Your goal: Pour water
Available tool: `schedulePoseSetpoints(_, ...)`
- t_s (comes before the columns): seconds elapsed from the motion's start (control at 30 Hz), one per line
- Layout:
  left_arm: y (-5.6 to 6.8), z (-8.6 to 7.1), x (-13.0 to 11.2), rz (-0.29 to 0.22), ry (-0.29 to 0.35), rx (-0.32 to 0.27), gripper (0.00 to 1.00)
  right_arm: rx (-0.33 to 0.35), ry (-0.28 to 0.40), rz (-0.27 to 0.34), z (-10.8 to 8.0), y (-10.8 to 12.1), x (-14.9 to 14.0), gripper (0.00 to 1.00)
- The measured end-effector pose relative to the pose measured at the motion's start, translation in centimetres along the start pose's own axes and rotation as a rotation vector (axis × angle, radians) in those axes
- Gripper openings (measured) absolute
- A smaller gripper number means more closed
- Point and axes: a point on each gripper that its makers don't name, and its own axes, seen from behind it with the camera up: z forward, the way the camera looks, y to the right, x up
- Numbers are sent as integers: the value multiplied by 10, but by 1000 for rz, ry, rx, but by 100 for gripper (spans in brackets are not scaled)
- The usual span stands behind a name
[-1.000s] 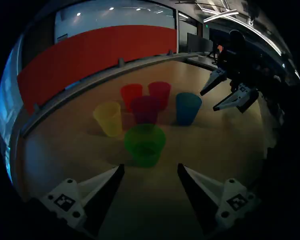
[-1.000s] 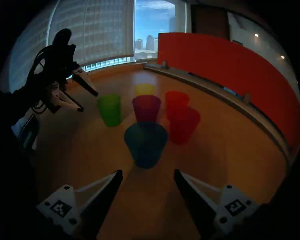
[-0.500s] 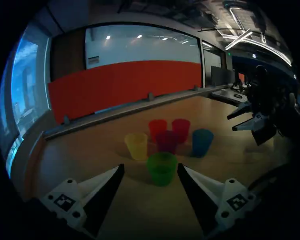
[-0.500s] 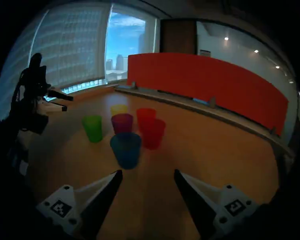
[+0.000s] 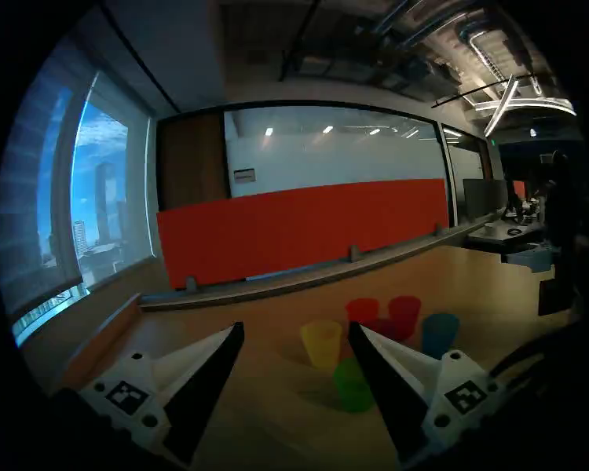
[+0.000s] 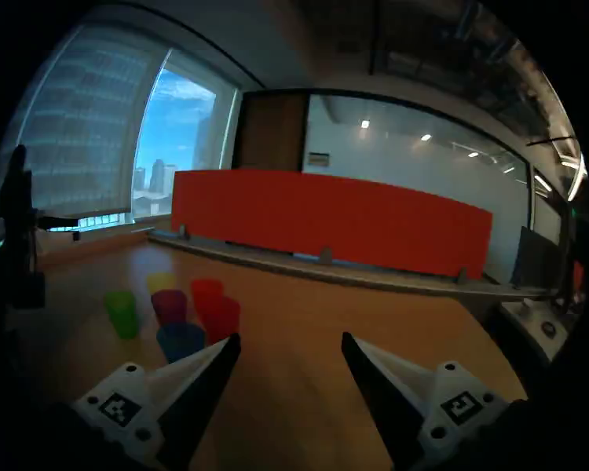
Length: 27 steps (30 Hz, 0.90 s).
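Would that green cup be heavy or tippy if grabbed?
The green cup looks like thin translucent plastic, so it is probably light and slightly squeezable. It narrows toward its base, so a sideways push might tip it rather than slide it.

The right gripper (image 6: 290, 339), fingers apart, hovers over the table (image 6: 396, 314) near coloured cups (image 6: 186, 314).
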Motion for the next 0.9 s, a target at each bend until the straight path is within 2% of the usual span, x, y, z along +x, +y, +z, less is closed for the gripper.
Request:
schedulePoseSetpoints(0.17, 1, 1, 2, -46, 40, 39, 99, -81, 57, 28, -1, 13, 12, 100)
schedulePoseSetpoints(0.3, -6, 3, -3, -76, 59, 83, 98, -136, 86, 56, 0, 23, 15, 100)
schedulePoseSetpoints(0.6, -19, 7, -7, -27, 87, 181, 98, -193, 124, 130, 5, 40, 19, 100)
schedulePoseSetpoints(0.77, -16, 12, -11, -41, 107, 198, 99, -197, 139, 169, 6, 45, 24, 100)
schedulePoseSetpoints(0.9, -11, 18, -15, -36, 125, 201, 98, -204, 130, 177, 8, 48, 19, 100)
